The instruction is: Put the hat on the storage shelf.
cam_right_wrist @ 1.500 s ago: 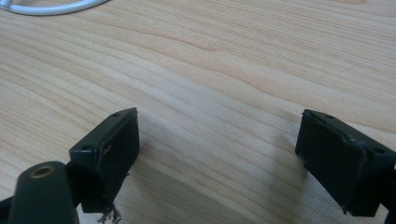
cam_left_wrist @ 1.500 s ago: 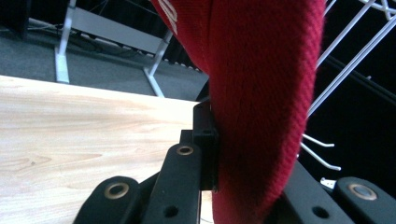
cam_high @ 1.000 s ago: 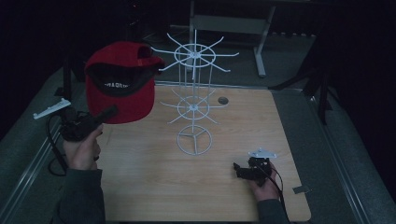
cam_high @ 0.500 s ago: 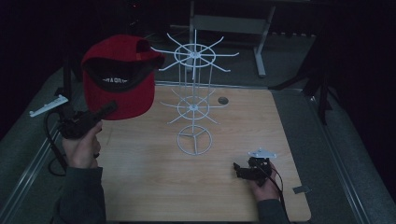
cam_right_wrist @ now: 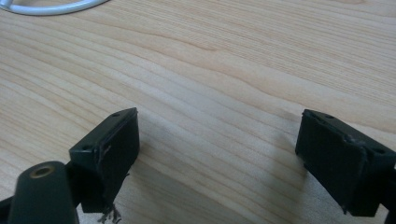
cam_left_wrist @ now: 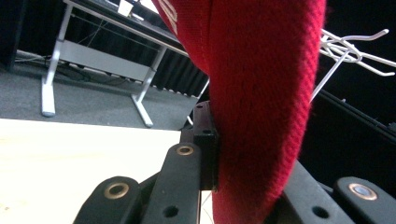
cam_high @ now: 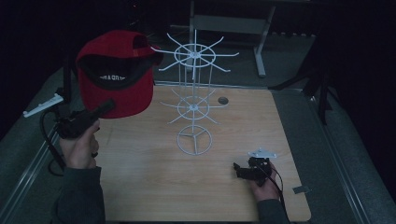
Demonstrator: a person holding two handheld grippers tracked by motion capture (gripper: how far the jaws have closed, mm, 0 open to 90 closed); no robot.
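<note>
Wooden table (cam_high: 140, 186): one wire rack (cam_high: 194, 105); left tongs (cam_high: 105, 108) clamp one red cap (cam_high: 116, 70) (raised); right tongs (cam_right_wrist: 219, 158) gape.

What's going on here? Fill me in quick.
A person holds a gripper in each hand at a wooden table. The left gripper is shut on a red cap, held up in the air beside the top arms of a white wire rack standing mid-table. The cap isn't on a hook yet. The right gripper rests open and empty low over the table's near right part.

The white wire rack (cam_high: 194, 100) stands mid-table (cam_high: 140, 186); bare wood lies around its base.
</note>
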